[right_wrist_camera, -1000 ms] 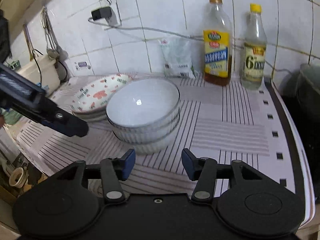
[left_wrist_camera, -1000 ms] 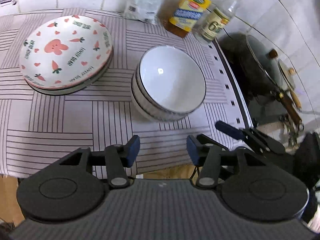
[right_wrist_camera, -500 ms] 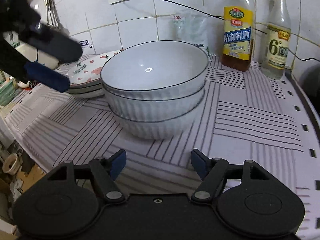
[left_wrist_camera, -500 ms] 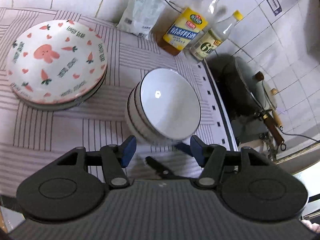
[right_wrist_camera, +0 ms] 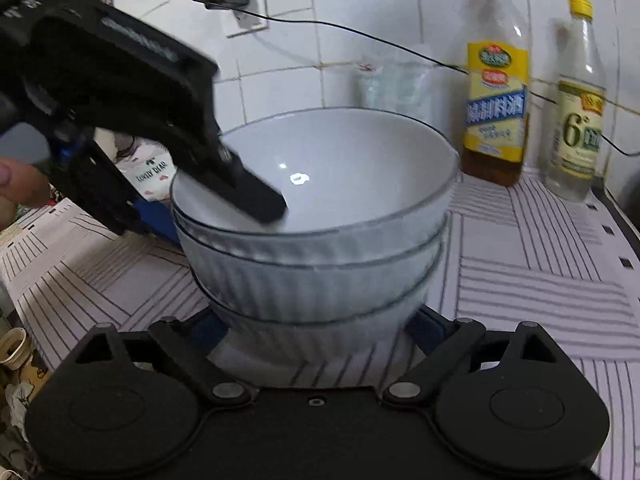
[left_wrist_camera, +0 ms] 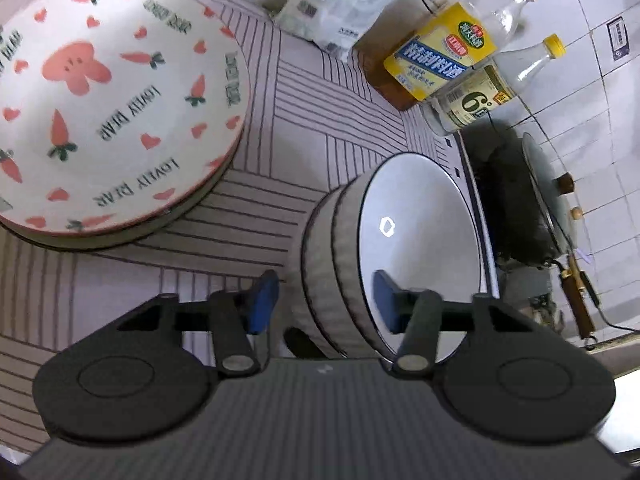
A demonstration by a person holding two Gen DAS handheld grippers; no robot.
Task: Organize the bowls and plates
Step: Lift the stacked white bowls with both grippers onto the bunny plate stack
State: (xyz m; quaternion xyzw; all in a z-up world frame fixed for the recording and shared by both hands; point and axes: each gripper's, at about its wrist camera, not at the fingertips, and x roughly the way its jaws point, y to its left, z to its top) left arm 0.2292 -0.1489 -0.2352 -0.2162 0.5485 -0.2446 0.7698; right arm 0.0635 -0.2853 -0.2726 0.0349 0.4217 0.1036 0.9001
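A stack of three white ribbed bowls (right_wrist_camera: 320,248) stands on the striped cloth; it also shows in the left wrist view (left_wrist_camera: 416,240). My left gripper (left_wrist_camera: 324,304) is open and straddles the stack's near rim, one finger inside the top bowl, one outside; it also shows in the right wrist view (right_wrist_camera: 216,200). My right gripper (right_wrist_camera: 316,328) is open, its fingers on either side of the bottom bowl's base. A stack of carrot-and-bear plates (left_wrist_camera: 108,112) lies to the left of the bowls.
Two bottles (right_wrist_camera: 496,80) (right_wrist_camera: 576,104) and a plastic bag (left_wrist_camera: 340,4) stand by the tiled wall. A dark wok with a lid (left_wrist_camera: 528,200) sits right of the cloth. The counter's front edge is near my right gripper.
Both grippers have closed in on the bowl stack. The left one dropped over its rim, the right one slid up around its base.
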